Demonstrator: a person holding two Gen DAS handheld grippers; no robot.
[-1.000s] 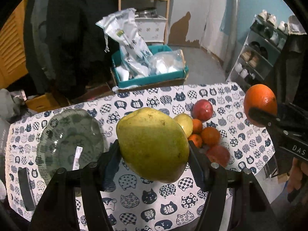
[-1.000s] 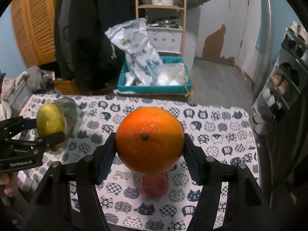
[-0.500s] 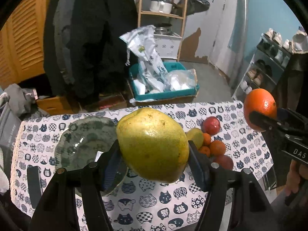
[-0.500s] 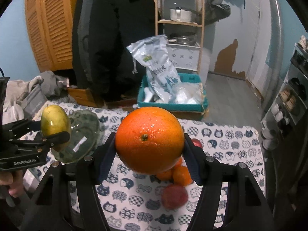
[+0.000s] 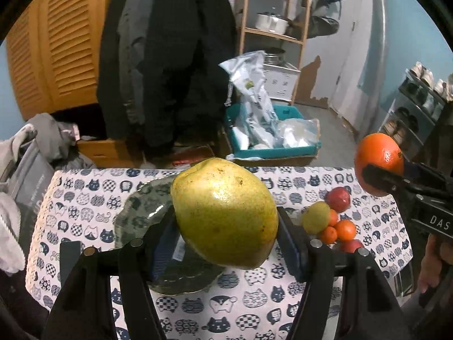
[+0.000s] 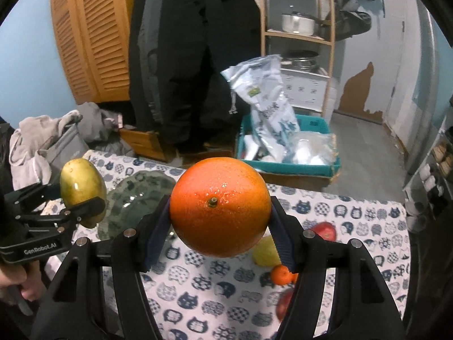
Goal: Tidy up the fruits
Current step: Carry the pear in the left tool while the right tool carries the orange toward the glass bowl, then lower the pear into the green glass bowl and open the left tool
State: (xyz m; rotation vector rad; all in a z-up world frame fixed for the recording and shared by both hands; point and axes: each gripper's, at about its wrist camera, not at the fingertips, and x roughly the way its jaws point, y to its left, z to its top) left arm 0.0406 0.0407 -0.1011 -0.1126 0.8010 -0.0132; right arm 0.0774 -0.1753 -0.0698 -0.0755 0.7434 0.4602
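Reading "GenRobot.AI" on the left gripper [image 6: 85, 206] in the right wrist view, "DAS" on the right gripper [image 5: 379, 175] in the left. Clamping a yellow-green pear [image 5: 225, 212] part-open on the left, pads pressing both flanks; pinching an orange [image 6: 219, 206] likewise on the right. Hovering above the cat-print tablecloth [image 5: 198, 311], pear half-hiding the green glass plate [image 5: 138, 212]. Showing the loose fruit pile [image 5: 334, 223] clearly from the left only.
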